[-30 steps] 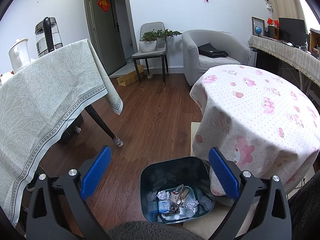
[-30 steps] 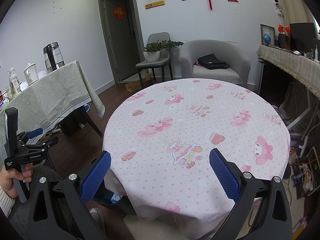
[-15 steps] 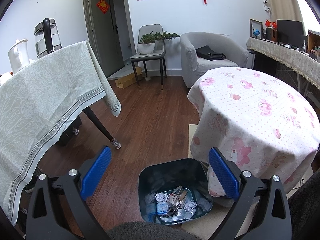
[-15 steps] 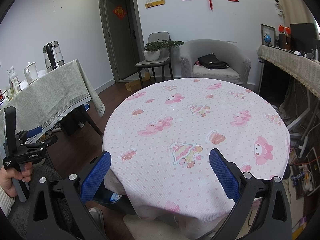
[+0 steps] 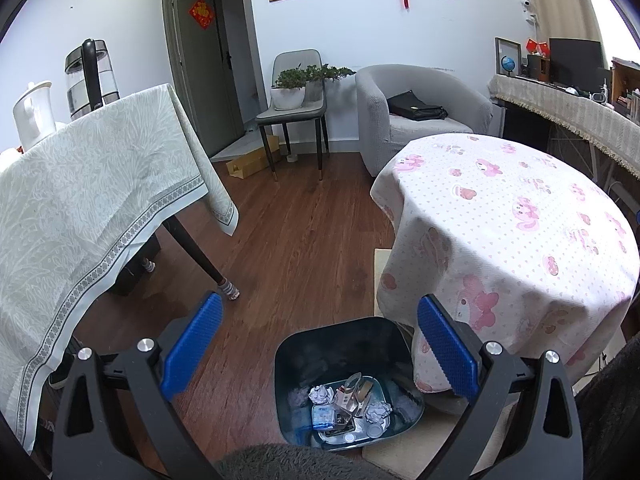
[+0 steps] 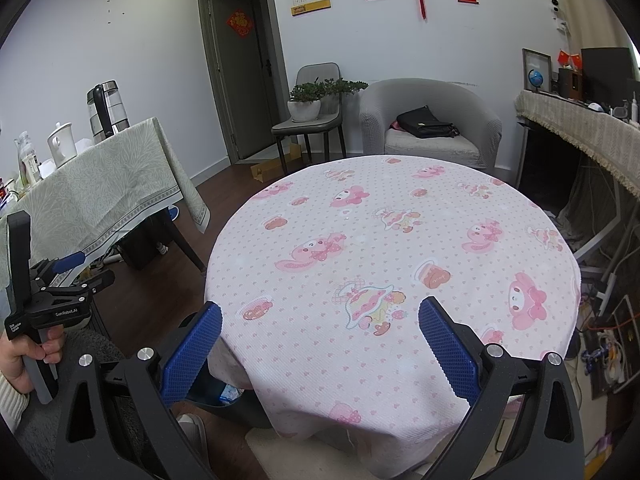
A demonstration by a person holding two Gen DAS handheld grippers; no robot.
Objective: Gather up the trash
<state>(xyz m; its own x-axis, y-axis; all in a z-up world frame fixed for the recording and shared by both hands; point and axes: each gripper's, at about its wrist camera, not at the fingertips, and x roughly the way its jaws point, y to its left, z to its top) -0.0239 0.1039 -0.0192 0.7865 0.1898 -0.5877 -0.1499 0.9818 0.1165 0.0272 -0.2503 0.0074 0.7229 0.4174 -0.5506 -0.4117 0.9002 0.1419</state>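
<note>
A dark blue trash bin point(image 5: 316, 344) stands on the wood floor beside the round table with the pink cartoon cloth point(image 5: 520, 216). Crumpled paper balls point(image 5: 320, 394) and wrappers lie in its bottom. My left gripper point(image 5: 320, 344) is open and empty, held above the bin. My right gripper point(image 6: 320, 344) is open and empty above the round table's near edge point(image 6: 360, 360). The cloth point(image 6: 400, 240) shows no trash on it. The left gripper also shows in the right wrist view point(image 6: 76, 272), at far left in a hand. The bin's edge point(image 6: 224, 404) peeks from under the cloth.
A table with a grey-green cloth point(image 5: 80, 200) stands at left, carrying a kettle point(image 5: 90, 76) and a white pot point(image 5: 34, 112). A chair with a potted plant point(image 5: 292, 92), a grey armchair point(image 5: 420, 108) and a cardboard box point(image 5: 252, 160) stand at the back. A beige mat point(image 5: 424, 444) lies under the bin.
The left gripper's view has shifted a little back and left, so the bin and round table sit slightly further right. The right gripper has not moved. Both stay open.
</note>
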